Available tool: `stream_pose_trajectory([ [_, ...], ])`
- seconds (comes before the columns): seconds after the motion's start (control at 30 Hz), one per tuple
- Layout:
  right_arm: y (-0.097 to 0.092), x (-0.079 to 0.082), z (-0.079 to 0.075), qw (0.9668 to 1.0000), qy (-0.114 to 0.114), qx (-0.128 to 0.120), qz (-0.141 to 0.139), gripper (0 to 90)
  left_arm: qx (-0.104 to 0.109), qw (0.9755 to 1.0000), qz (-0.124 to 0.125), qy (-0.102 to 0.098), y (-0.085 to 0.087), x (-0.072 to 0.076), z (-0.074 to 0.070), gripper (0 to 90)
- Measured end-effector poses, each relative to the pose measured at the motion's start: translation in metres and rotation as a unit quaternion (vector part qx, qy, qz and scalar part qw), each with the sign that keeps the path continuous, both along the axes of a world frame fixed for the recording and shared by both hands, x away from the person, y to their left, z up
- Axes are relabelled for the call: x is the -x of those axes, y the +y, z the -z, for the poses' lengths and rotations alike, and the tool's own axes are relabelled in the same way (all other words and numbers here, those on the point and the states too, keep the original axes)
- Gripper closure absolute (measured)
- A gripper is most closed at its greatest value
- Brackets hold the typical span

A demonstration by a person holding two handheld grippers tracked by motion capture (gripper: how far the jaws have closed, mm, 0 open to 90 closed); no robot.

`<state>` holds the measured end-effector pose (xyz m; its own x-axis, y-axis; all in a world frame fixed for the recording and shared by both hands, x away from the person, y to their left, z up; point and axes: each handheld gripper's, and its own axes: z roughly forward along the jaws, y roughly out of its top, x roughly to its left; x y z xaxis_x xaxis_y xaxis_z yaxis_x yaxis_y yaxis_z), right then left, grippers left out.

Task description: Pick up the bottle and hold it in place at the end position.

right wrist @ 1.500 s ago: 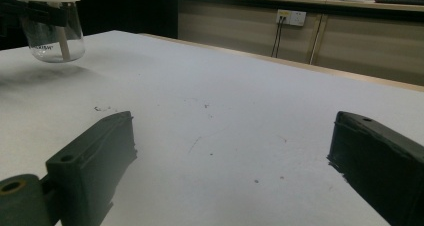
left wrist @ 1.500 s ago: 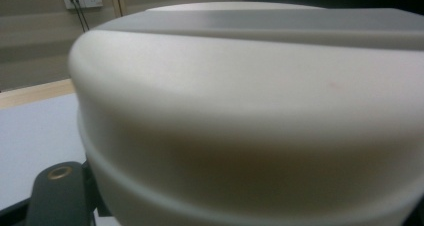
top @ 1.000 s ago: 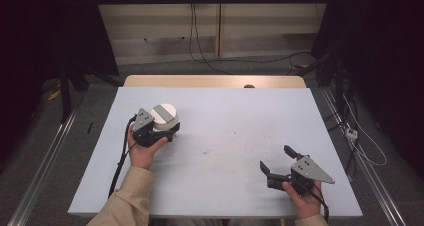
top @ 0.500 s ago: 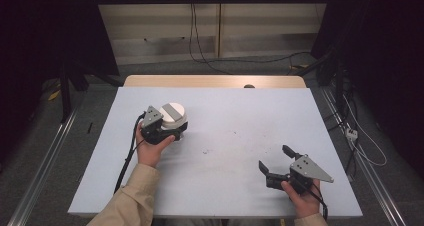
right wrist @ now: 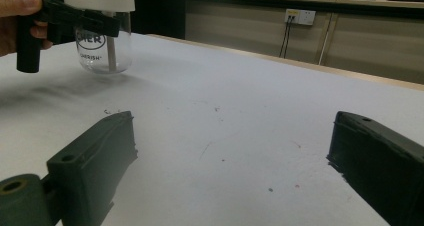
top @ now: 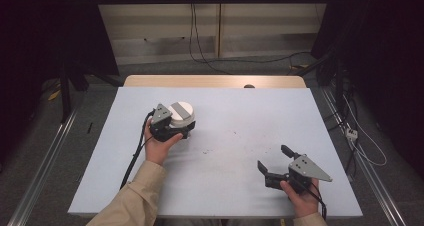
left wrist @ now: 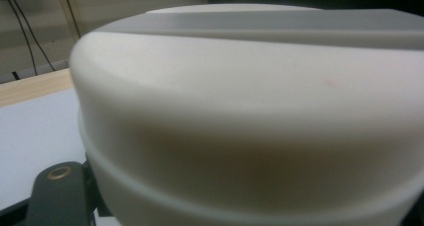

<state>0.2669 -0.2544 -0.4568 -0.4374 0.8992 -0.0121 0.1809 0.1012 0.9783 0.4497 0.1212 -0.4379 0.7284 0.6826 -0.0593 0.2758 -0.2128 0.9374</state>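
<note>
A clear glass jar (top: 181,112) with a white lid sits left of the middle of the light blue table (top: 240,116). My left gripper (top: 183,125) is shut on it just under the lid, held by a hand in a beige sleeve. Up close the white lid (left wrist: 250,111) looms in the left gripper view, with one black jaw at the lower left. In the right gripper view the jar (right wrist: 105,48) and the left gripper (right wrist: 75,23) are at the upper left; I cannot tell if the jar's base touches the table. My right gripper (top: 273,157) rests open at the front right, nothing between its jaws (right wrist: 232,136).
A wooden strip (top: 215,81) runs along the table's far edge. Cables (top: 200,36) hang down the back wall and lie on the floor. Metal rails (top: 45,166) flank the table on both sides. Small dark marks dot the table's middle.
My left hand has carried the jar to the right, toward the middle of the table. The right gripper has stayed where it was, still open.
</note>
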Motion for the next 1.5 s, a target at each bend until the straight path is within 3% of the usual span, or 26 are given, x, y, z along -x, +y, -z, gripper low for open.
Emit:
stream_pose_trajectory([
  [0.07, 0.0, 0.0, 0.0, 1.0, 0.0, -0.001, 0.0, 4.2, 0.001, 1.0, 0.001, 0.007, -0.002, -0.001, 0.001, 18.4],
  [0.73, 0.002, -0.001, 0.0, 1.0, -0.002, 0.002, 0.0, 4.4, -0.005, 0.9996, 0.026, 0.011, -0.029, -0.008, 0.005, 18.4],
  [1.5, 0.001, 0.0, -0.001, 1.0, -0.004, 0.002, 0.002, 4.6, -0.001, 0.9987, 0.051, 0.004, -0.053, -0.009, 0.004, 18.4],
])
